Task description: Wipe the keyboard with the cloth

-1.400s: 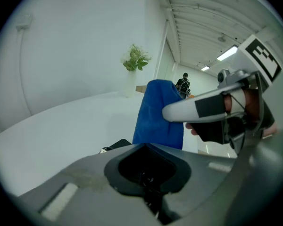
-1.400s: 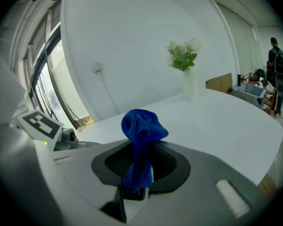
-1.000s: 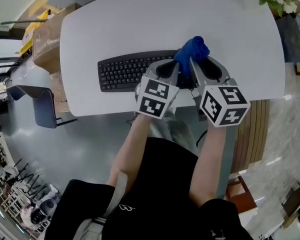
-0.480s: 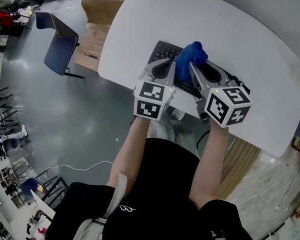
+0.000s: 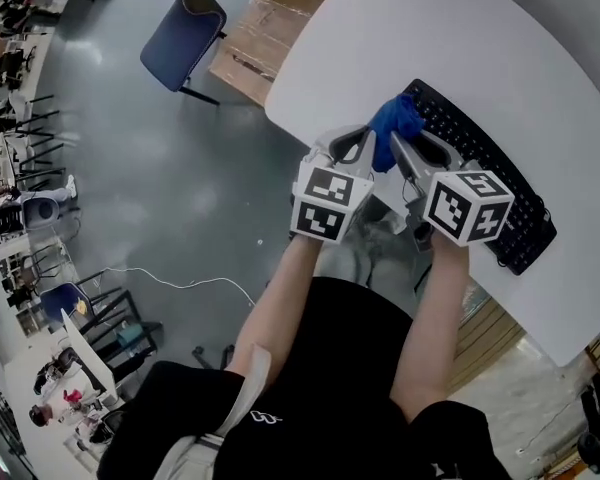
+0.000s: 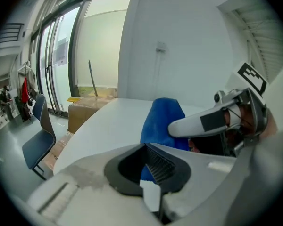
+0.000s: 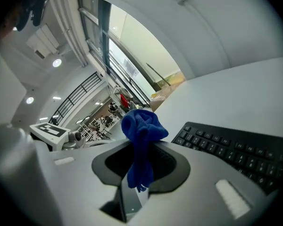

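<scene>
The blue cloth (image 5: 395,120) is bunched up and pinched in my right gripper (image 5: 397,148), which is shut on it. In the right gripper view the cloth (image 7: 141,126) rises from the jaw tips and hangs into the hollow between them. The black keyboard (image 5: 490,183) lies diagonally on the white table (image 5: 380,38), and the cloth hovers at its left end, near the table edge. My left gripper (image 5: 365,140) sits close beside the right one with its jaws together. In the left gripper view the cloth (image 6: 162,119) is just past my left gripper (image 6: 148,147); I cannot tell if they touch.
A blue chair (image 5: 180,23) and cardboard boxes (image 5: 255,43) stand on the grey floor left of the table. The keyboard (image 7: 236,152) runs off to the right of the right jaws. A person's arms and dark clothing fill the lower head view.
Both grippers, with the cloth, have moved from the keyboard's right part to its left end. The head view has swung, so the table now lies diagonally at upper right.
</scene>
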Available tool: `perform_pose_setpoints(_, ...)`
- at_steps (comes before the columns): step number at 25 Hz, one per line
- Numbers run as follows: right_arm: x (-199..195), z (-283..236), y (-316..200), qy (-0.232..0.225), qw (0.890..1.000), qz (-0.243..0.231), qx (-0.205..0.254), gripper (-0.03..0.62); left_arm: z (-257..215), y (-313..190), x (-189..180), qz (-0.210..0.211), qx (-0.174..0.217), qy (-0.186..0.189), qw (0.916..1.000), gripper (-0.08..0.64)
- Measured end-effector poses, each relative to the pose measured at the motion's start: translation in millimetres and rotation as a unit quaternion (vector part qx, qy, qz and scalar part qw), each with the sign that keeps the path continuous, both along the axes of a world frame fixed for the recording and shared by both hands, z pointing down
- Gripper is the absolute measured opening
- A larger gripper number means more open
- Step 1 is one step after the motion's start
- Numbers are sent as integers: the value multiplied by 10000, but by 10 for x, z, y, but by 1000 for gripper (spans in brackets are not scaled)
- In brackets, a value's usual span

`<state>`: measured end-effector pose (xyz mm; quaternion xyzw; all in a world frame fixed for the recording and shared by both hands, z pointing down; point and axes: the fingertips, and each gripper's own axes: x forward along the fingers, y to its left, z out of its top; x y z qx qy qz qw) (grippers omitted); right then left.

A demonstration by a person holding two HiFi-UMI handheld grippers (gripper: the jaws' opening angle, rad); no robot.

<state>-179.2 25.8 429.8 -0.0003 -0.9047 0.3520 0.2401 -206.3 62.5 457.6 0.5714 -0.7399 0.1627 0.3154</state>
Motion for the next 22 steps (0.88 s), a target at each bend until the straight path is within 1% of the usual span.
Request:
perform_pose_setpoints(2,-103,195,172,55,9998,-54,-171,90,145,151,-95,-20,-105,20,9999,-2)
perform_pose_setpoints(4,-90,305,227,161,9994,-80,-295,90,200,156,-74,19,-171,52,9998,-2)
perform_pose_setpoints(7,-50,409,201,367,9987,-23,-364,91,301,92,-2,166,-329,137,9992,-2)
perform_pose_setpoints(11,-94,594,211,602,9975,11,-379,91,508,111,-18,258,-561,242,9978,-2)
perform_pose_setpoints(22,20,644,125,814,9955,315,-368,91,567,12,69,545,-669,424,9954,-2)
